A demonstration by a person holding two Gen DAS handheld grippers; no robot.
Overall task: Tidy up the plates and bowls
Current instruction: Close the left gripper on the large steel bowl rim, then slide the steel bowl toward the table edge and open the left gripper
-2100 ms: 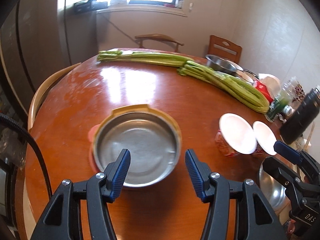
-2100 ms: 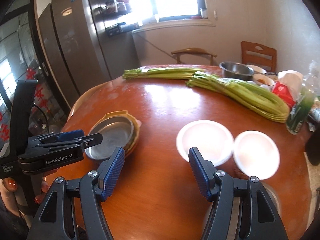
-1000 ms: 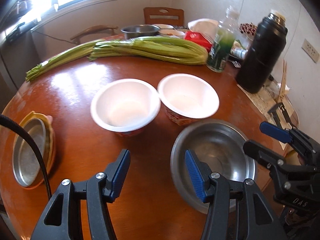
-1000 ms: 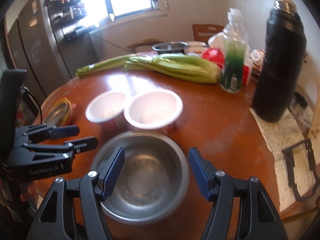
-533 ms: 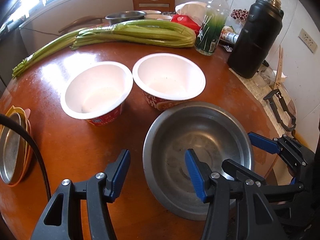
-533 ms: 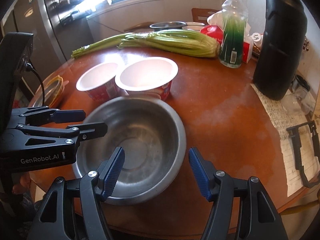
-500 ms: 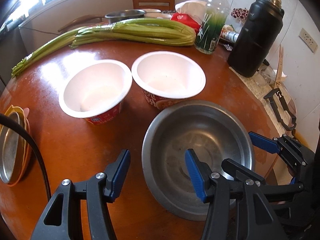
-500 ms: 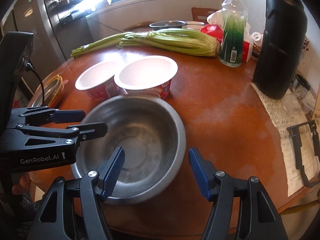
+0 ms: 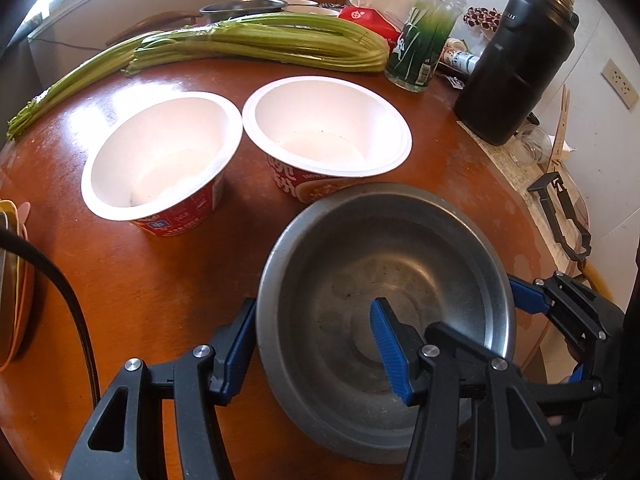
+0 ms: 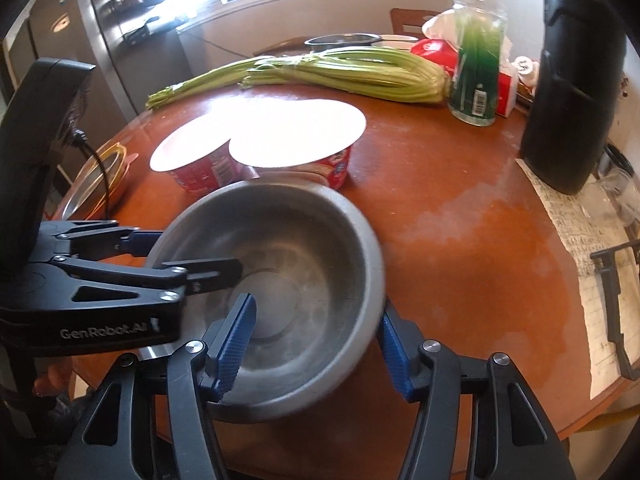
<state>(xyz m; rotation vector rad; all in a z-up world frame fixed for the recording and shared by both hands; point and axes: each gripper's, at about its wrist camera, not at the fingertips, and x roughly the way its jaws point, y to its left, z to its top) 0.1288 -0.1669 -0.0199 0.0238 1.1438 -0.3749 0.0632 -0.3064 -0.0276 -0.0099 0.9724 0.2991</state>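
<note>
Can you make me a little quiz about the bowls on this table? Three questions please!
1. True or false: the two white paper bowls are empty.
2. Each gripper, left gripper and right gripper, has a finger on either side of which rim? A) steel bowl B) black flask C) celery
3. Fill in: the green bottle stands beside the ____ flask.

Key: 1 true; 2 A; 3 black.

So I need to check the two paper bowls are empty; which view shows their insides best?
The left wrist view: it looks down into both paper bowls, showing bare white insides. In the right wrist view they sit nearly edge-on and glare washes out their openings.
</note>
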